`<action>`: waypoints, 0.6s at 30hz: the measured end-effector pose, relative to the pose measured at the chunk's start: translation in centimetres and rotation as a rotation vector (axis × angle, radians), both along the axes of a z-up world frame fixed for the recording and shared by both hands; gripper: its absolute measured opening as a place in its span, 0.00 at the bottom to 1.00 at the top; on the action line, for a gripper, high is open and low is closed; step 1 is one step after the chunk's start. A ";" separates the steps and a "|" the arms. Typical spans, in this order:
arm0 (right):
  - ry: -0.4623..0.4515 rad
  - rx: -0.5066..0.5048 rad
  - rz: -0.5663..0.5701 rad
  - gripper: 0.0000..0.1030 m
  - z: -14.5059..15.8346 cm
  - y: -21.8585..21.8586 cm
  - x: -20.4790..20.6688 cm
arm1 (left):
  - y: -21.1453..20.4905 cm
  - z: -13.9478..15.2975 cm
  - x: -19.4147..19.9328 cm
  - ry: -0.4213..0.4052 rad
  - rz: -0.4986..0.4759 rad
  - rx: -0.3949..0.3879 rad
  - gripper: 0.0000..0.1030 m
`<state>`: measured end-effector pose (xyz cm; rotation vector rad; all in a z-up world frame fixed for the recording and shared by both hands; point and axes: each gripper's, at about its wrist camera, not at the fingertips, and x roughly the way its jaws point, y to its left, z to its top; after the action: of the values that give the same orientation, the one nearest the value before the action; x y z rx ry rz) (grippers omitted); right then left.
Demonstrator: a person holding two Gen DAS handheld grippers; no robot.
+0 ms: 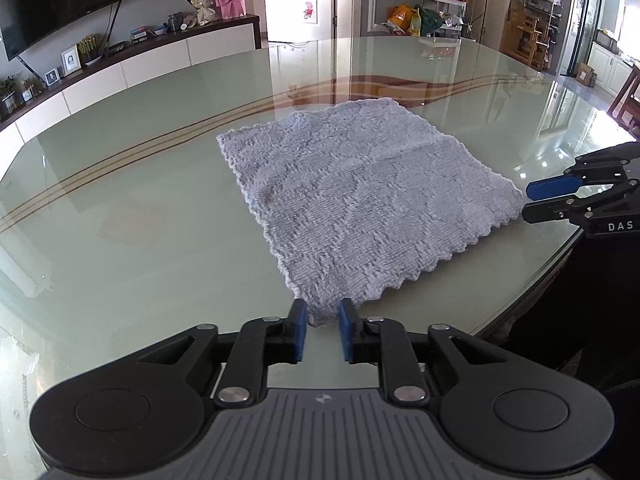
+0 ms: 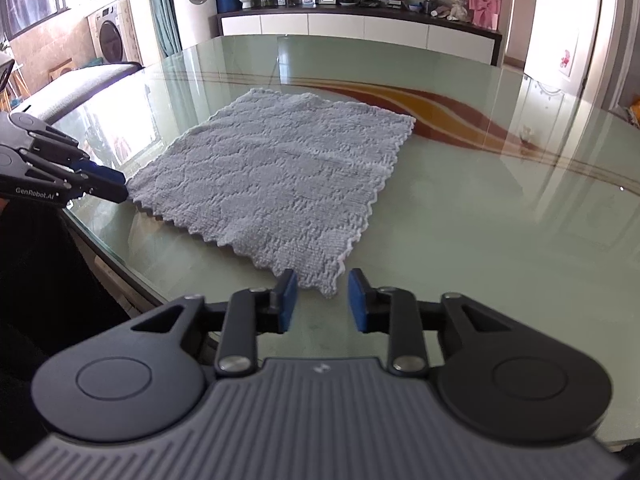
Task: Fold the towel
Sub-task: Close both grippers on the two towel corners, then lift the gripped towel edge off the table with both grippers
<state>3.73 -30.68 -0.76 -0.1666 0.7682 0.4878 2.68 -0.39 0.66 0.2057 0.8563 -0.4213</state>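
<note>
A light grey knitted towel (image 1: 360, 192) lies flat and unfolded on the glass table (image 1: 140, 208). My left gripper (image 1: 323, 320) sits at the towel's near corner. That corner fills the narrow gap between the blue pads (image 1: 301, 320), so the gripper is shut on it. In the right wrist view the same towel (image 2: 276, 168) spreads ahead, and my right gripper (image 2: 323, 292) stands at its other near corner. The scalloped tip lies between the fingertips with a gap to the right pad, so this gripper is open. Each gripper also shows in the other's view: the right gripper (image 1: 527, 200) and the left gripper (image 2: 120, 186).
The table's curved near edge (image 1: 532, 280) runs just behind both grippers, with dark clothing of the person below it. A low cabinet (image 2: 360, 24) with plants, frames and a pink gift box lines the far wall. Shelves and bags (image 1: 416, 20) stand beyond the table.
</note>
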 end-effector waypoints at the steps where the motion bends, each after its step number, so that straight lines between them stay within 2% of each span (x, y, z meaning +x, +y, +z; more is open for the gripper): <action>1: 0.001 -0.002 0.001 0.17 0.0 0.0 0.0 | -0.1 0.0 0.0 0.000 -0.002 0.001 0.13; 8: 0.002 -0.018 0.004 0.05 0.2 0.2 -0.3 | -0.4 -0.1 -0.1 -0.003 -0.004 -0.002 0.06; 18: 0.001 0.009 -0.013 0.03 0.4 -0.5 -0.6 | -0.2 0.0 -0.5 -0.010 0.002 0.004 0.03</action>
<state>3.14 -31.18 -0.40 -0.1531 0.7681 0.4793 2.22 -0.61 0.62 0.2106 0.8472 -0.4166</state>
